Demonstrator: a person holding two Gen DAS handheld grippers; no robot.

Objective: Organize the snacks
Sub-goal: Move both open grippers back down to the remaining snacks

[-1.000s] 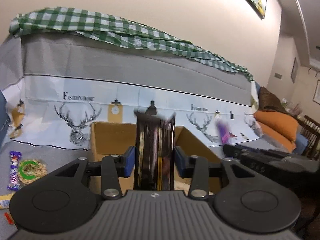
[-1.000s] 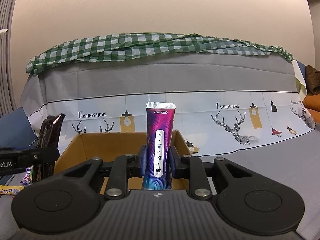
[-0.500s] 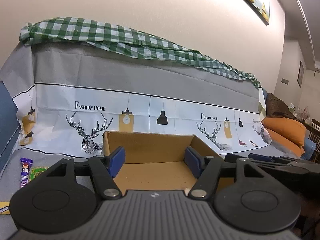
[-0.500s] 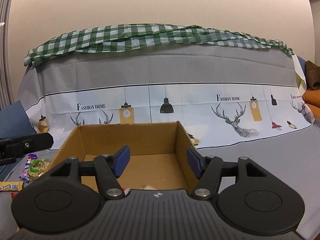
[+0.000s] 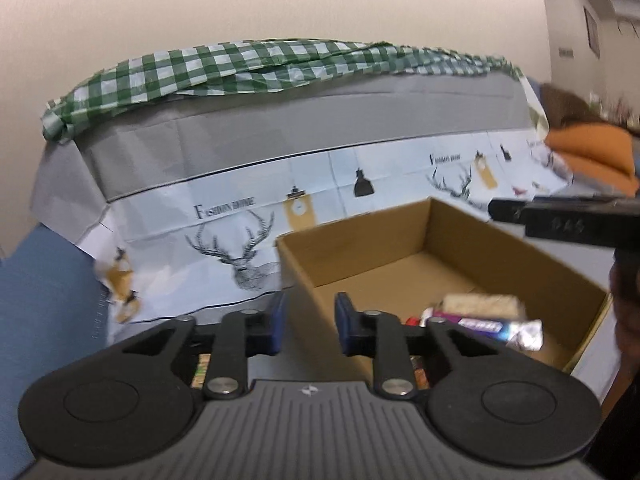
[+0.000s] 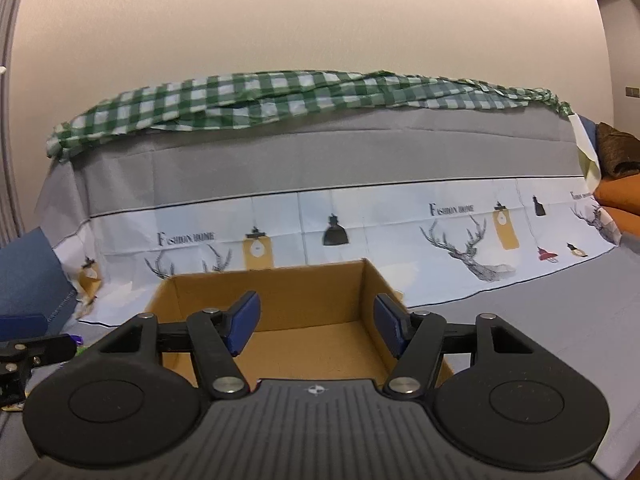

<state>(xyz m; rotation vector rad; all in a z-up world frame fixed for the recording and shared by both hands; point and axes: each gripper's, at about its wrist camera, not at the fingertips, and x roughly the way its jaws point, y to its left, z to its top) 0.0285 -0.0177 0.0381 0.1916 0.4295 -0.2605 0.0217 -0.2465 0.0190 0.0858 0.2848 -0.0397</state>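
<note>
Sofa cover [image 6: 320,168]: grey above, a white band with deer and lamp prints below; a green checked cloth [image 6: 280,100] lies along the top.
Cardboard box [image 5: 360,248]: open-topped, on the grey cover; in the left view it sits to the right, its long axis running away to the upper right.
Snacks in box: a purple-and-silver wrapped bar [image 5: 488,326] lies flat near the front wall, long axis left to right; a pale packet [image 5: 480,304] touches it behind. Blurred.
Right tongs [image 6: 316,326]: apart, nothing between them, over the box's near edge.
Left tongs [image 5: 308,322]: closing, a narrow gap, empty, over the box's left front corner.
</note>
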